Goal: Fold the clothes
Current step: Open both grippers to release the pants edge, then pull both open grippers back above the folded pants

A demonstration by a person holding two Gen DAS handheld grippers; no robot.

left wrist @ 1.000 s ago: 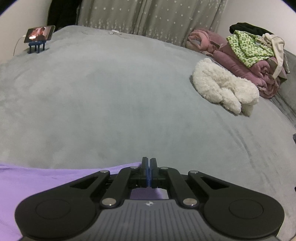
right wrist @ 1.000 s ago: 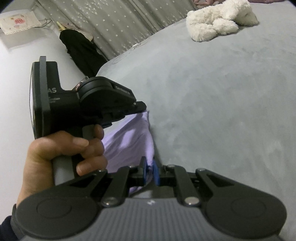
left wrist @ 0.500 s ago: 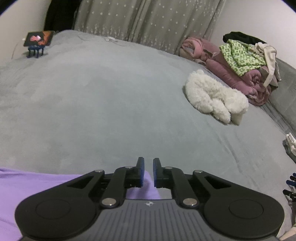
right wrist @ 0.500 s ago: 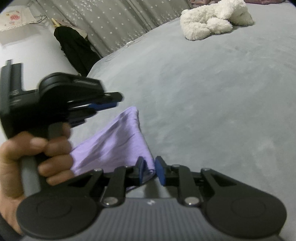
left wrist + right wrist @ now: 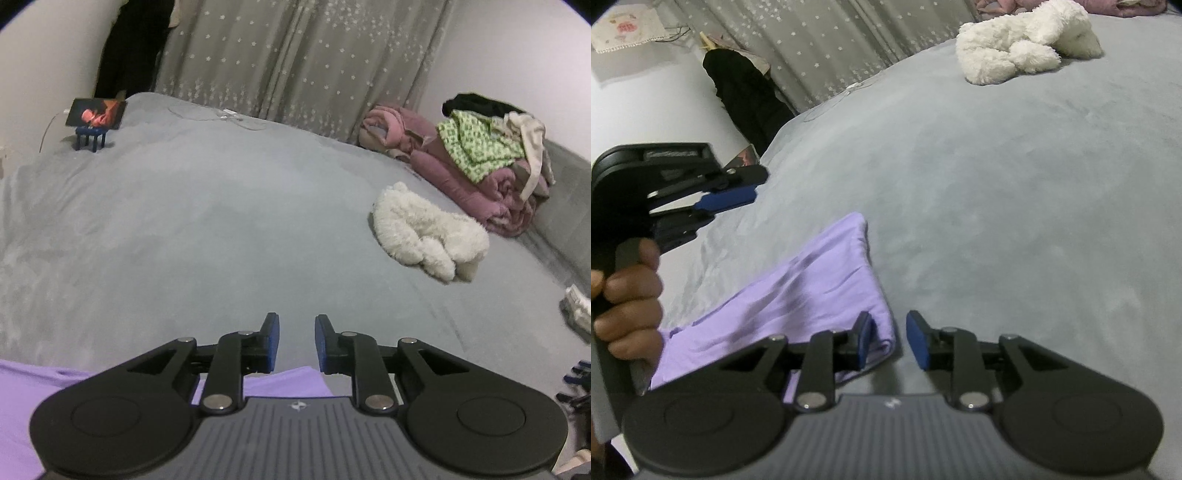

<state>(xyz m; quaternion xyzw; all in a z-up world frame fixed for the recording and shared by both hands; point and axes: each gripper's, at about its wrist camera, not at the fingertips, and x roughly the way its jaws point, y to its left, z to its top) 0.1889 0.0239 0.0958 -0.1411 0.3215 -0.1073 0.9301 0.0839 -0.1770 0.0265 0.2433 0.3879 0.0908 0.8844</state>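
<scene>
Right wrist view: our right gripper (image 5: 888, 339) and left gripper (image 5: 296, 343) both opening, nothing pinched. Purple garment (image 5: 798, 295) lies folded on grey bed (image 5: 1015, 192), released. We judge clothes pile (image 5: 480, 158) remains.

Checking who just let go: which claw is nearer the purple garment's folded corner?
Right. The right claw is opening with the purple garment's folded corner beside its left pad. The left claw, also opening and empty, hangs above the far end.
</scene>
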